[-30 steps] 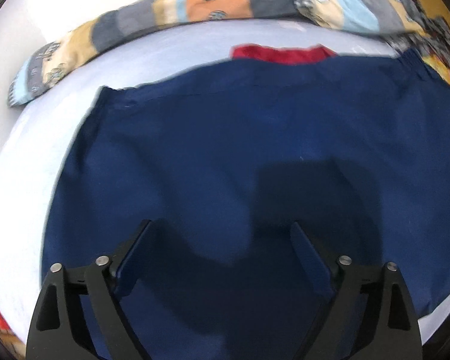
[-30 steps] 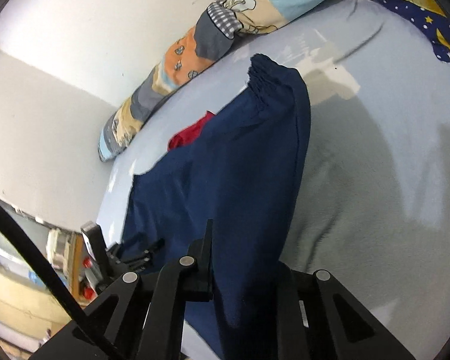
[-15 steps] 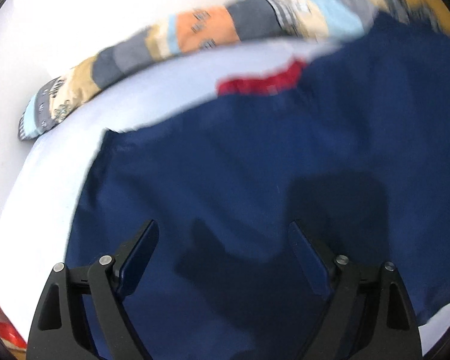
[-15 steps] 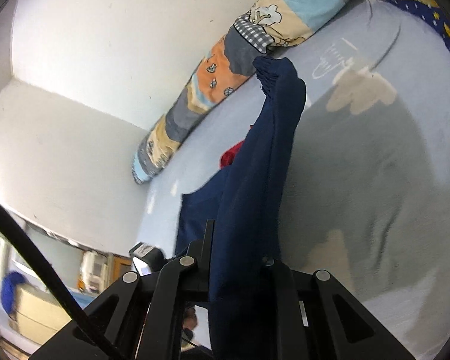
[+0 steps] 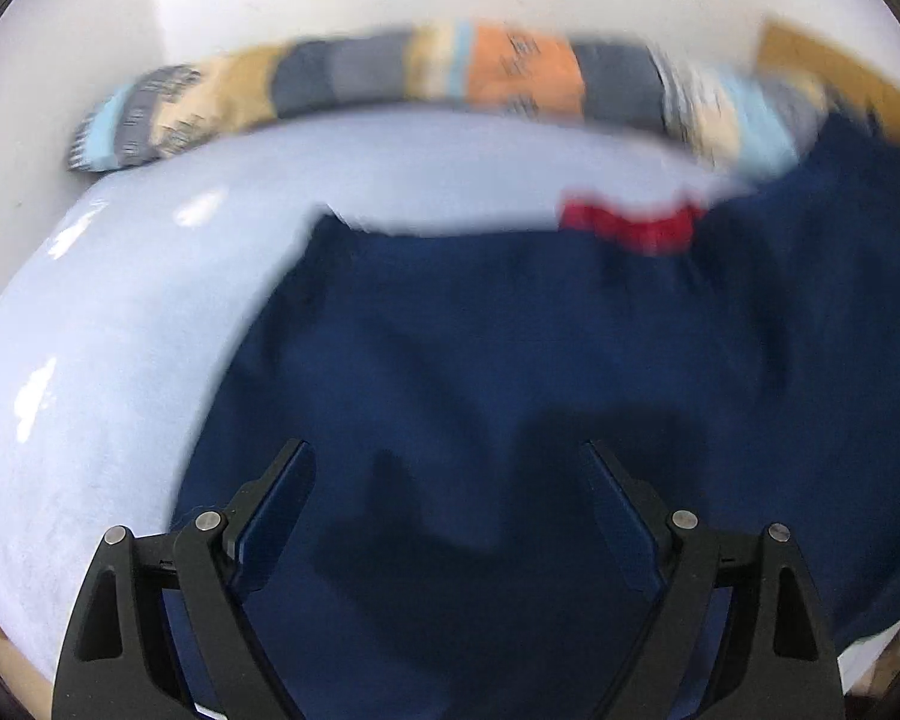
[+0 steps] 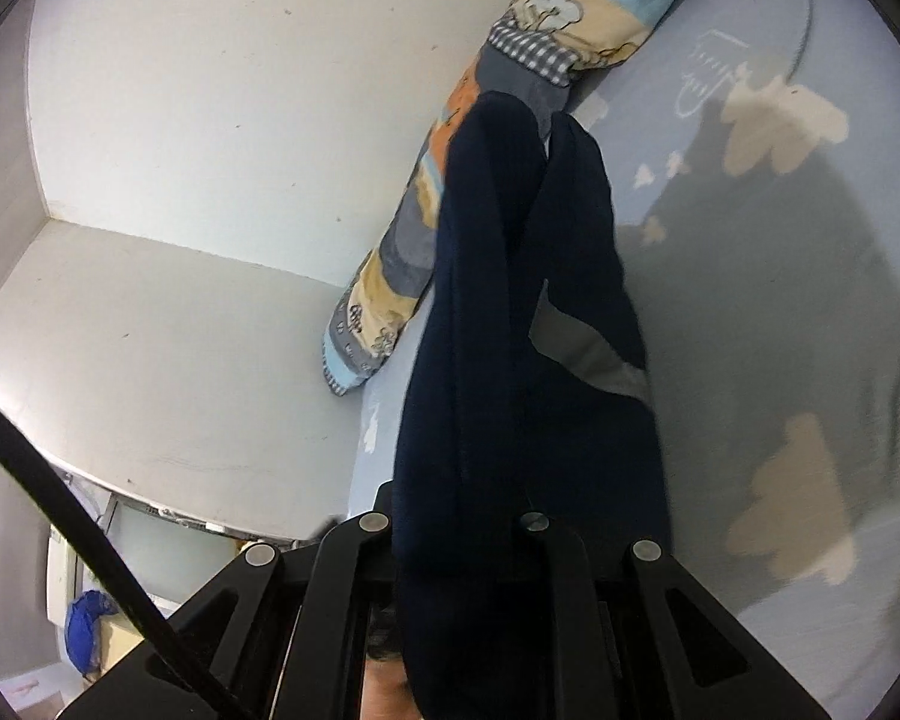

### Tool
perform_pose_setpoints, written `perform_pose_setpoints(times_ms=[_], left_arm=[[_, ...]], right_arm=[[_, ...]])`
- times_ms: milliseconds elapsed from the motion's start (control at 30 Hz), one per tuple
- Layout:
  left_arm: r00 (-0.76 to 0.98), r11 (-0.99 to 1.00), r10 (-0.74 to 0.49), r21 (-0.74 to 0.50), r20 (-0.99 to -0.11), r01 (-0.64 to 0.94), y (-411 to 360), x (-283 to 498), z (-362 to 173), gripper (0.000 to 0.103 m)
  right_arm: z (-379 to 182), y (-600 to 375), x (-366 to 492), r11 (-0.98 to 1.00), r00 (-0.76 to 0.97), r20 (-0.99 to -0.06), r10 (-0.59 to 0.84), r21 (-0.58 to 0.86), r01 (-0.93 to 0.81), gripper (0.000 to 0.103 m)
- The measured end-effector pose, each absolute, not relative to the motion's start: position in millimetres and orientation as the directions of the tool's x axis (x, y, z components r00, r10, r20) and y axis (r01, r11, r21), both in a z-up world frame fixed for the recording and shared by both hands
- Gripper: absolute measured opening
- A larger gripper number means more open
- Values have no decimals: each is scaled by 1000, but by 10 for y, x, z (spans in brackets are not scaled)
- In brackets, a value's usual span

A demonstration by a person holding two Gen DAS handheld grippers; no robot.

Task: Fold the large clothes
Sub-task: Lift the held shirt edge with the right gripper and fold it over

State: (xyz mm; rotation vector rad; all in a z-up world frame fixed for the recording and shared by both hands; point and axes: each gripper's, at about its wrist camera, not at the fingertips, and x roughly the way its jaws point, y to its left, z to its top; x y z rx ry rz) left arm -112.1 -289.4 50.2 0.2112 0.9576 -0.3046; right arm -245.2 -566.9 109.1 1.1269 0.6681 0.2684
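Lifted since a second ago, the right-hand edge of the large navy-blue cloth garment (image 5: 510, 360) now hangs up off the pale blue bed sheet (image 5: 120, 330) instead of lying flat, and in the right wrist view it rises as a dark draped column (image 6: 510, 300) in front of the camera. Most of the garment is spread on the sheet below the left gripper. Along the white wall lies a long patchwork bolster pillow (image 5: 390, 78) in grey, orange, beige and light blue. A small red cloth (image 5: 630, 225) peeks out at the garment's far edge. The right gripper (image 6: 450, 534) is clamped tight on the garment's edge; the left gripper (image 5: 450, 492) hovers spread wide, holding nothing.
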Motion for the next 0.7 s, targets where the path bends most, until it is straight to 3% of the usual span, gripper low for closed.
perform_pose_setpoints(times_ms=[67,167,300,433,533,700], left_arm=[[469,898,-86,135,-879,418,-3050,-1152,203,89],[526,884,-77,186,-847,429,-3091,-1183,332,86],[692,961,-178,27,-700,274,-2584,-1221,1120,86],[844,993,-112,-86,-524,79,-1824,-1403,1682,86],[874,992,-47,-123,-483,-15,-1399,-1463,1799,86],[865,987,2,-140,-502,-84,-897,-1426,1760,86]], right_arm=[[1102,-5576,-2415,420,775,-351,525,899,123,14],[1117,-5455,-2370,414,773,-345,532,903,118,14],[1146,-5295,-2294,404,771,-332,544,909,106,14],[1157,-5109,-2199,389,769,-318,555,916,98,14],[1184,-4878,-2102,402,761,-322,563,912,89,14],[1130,-4347,-1837,435,729,-357,584,896,91,14]])
